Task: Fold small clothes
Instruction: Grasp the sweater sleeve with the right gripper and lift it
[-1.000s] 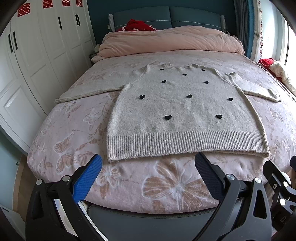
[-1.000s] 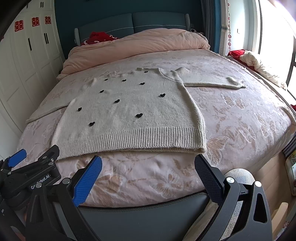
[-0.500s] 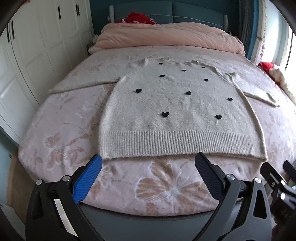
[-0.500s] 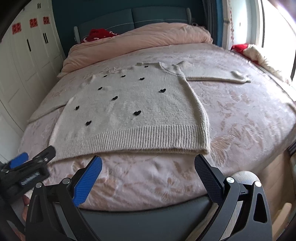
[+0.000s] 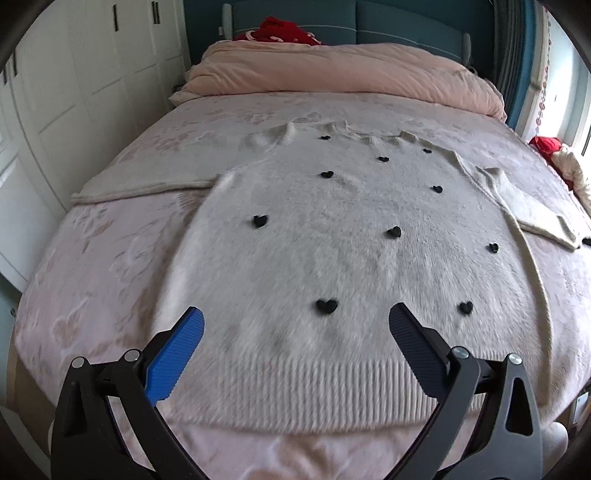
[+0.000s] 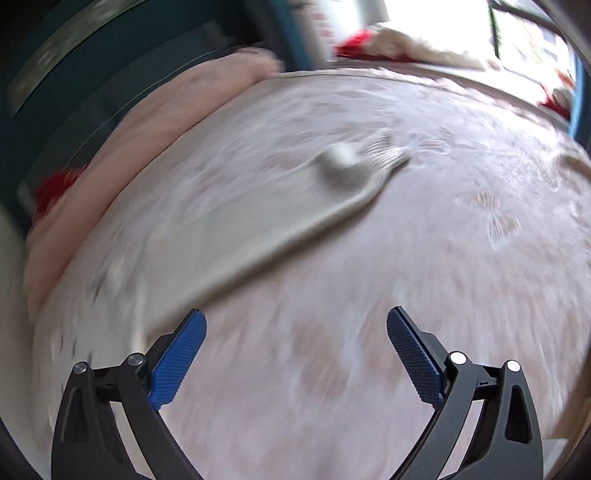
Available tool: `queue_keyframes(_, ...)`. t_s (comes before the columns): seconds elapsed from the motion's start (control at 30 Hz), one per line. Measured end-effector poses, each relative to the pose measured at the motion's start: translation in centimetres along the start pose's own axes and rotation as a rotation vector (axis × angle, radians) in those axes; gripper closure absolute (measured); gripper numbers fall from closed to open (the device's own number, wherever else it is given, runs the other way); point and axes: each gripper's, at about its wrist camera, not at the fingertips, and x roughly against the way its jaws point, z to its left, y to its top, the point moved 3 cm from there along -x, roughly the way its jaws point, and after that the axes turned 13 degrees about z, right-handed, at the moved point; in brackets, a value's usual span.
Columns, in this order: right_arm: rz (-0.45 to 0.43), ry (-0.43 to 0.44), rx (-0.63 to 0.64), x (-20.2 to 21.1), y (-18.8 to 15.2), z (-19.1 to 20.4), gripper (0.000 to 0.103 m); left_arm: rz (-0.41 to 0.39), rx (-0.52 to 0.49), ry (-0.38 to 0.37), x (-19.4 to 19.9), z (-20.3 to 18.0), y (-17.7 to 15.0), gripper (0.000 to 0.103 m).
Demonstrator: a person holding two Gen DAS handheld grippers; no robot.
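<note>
While the sweater is lying flat on the bed, both grippers are hovering spread, empty; soft, limp knit, so pinch the sleeve cuff at 12 o'clock.

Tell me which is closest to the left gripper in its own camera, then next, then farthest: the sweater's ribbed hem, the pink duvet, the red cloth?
1. Ribbed hem: right below the open jaws.
2. Pink duvet: across the bed's far end.
3. Red cloth: behind the duvet, at the headboard.
</note>
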Motion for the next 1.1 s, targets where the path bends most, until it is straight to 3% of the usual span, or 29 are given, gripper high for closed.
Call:
queue_keyframes(0.17,-0.019,0.037,-0.148,-4.1,6.9,-3.8,0.009,0.03,-0.025,-0.019,-2.6,-2.1,1.1,0.005)
queue_keyframes(0.27,-0.013,0.086,-0.21,-6.2,8.9,-4.9,0.023,0.051,-0.045,-0.025,-4.1,-2.9,1.3,0.005)
queue_keyframes(0.33,0.009,0.118,-0.228,-7.8,9.9,-5.2,0.043,0.066,-0.049,-0.033,-4.9,-2.9,1.4,0.005)
queue_keyframes(0.37,0.017,0.121,-0.243,-8.4,10.2,-5.3,0.045,0.07,-0.048,-0.037,-5.1,-2.9,1.5,0.005)
queue_keyframes(0.4,0.015,0.117,-0.252,-8.6,10.3,-5.3,0.055,0.07,-0.044,-0.042,-5.3,-2.8,1.6,0.005)
queue_keyframes(0.43,0.003,0.123,-0.259,-8.7,10.6,-5.2,0.084,0.067,-0.04,-0.048,-5.5,-2.6,1.6,0.005)
queue_keyframes(0.47,0.013,0.143,-0.261,-8.9,10.9,-5.0,0.091,0.065,-0.036,-0.051,-5.6,-2.4,1.7,0.005)
queue_keyframes(0.53,-0.013,0.194,-0.263,-8.1,11.2,-3.9,0.091,0.06,-0.021,-0.059,-5.7,-1.8,2.0,0.005)
queue_keyframes(0.63,-0.113,0.328,-0.138,-4.1,11.4,1.4,0.091,0.052,0.01,-0.076,-5.6,-0.5,2.5,0.005)
queue_keyframes(0.8,-0.149,0.543,0.267,2.8,8.1,18.0,0.091,0.029,0.081,-0.111,-5.2,2.1,3.6,0.005)
queue_keyframes(0.9,-0.064,0.662,0.506,3.9,2.2,28.8,0.084,0.009,0.127,-0.124,-4.8,3.8,4.4,0.005)
queue_keyframes(0.93,0.006,0.696,0.575,2.9,-0.7,32.6,0.078,0.001,0.145,-0.142,-4.6,4.4,4.9,0.005)
queue_keyframes(1.0,0.116,0.686,0.674,-0.1,-5.8,37.6,0.063,-0.002,0.176,-0.179,-4.5,5.4,5.7,0.005)
queue_keyframes(1.1,0.204,0.621,0.713,-3.7,-10.4,39.5,0.063,0.003,0.221,-0.249,-4.9,6.7,7.9,0.005)
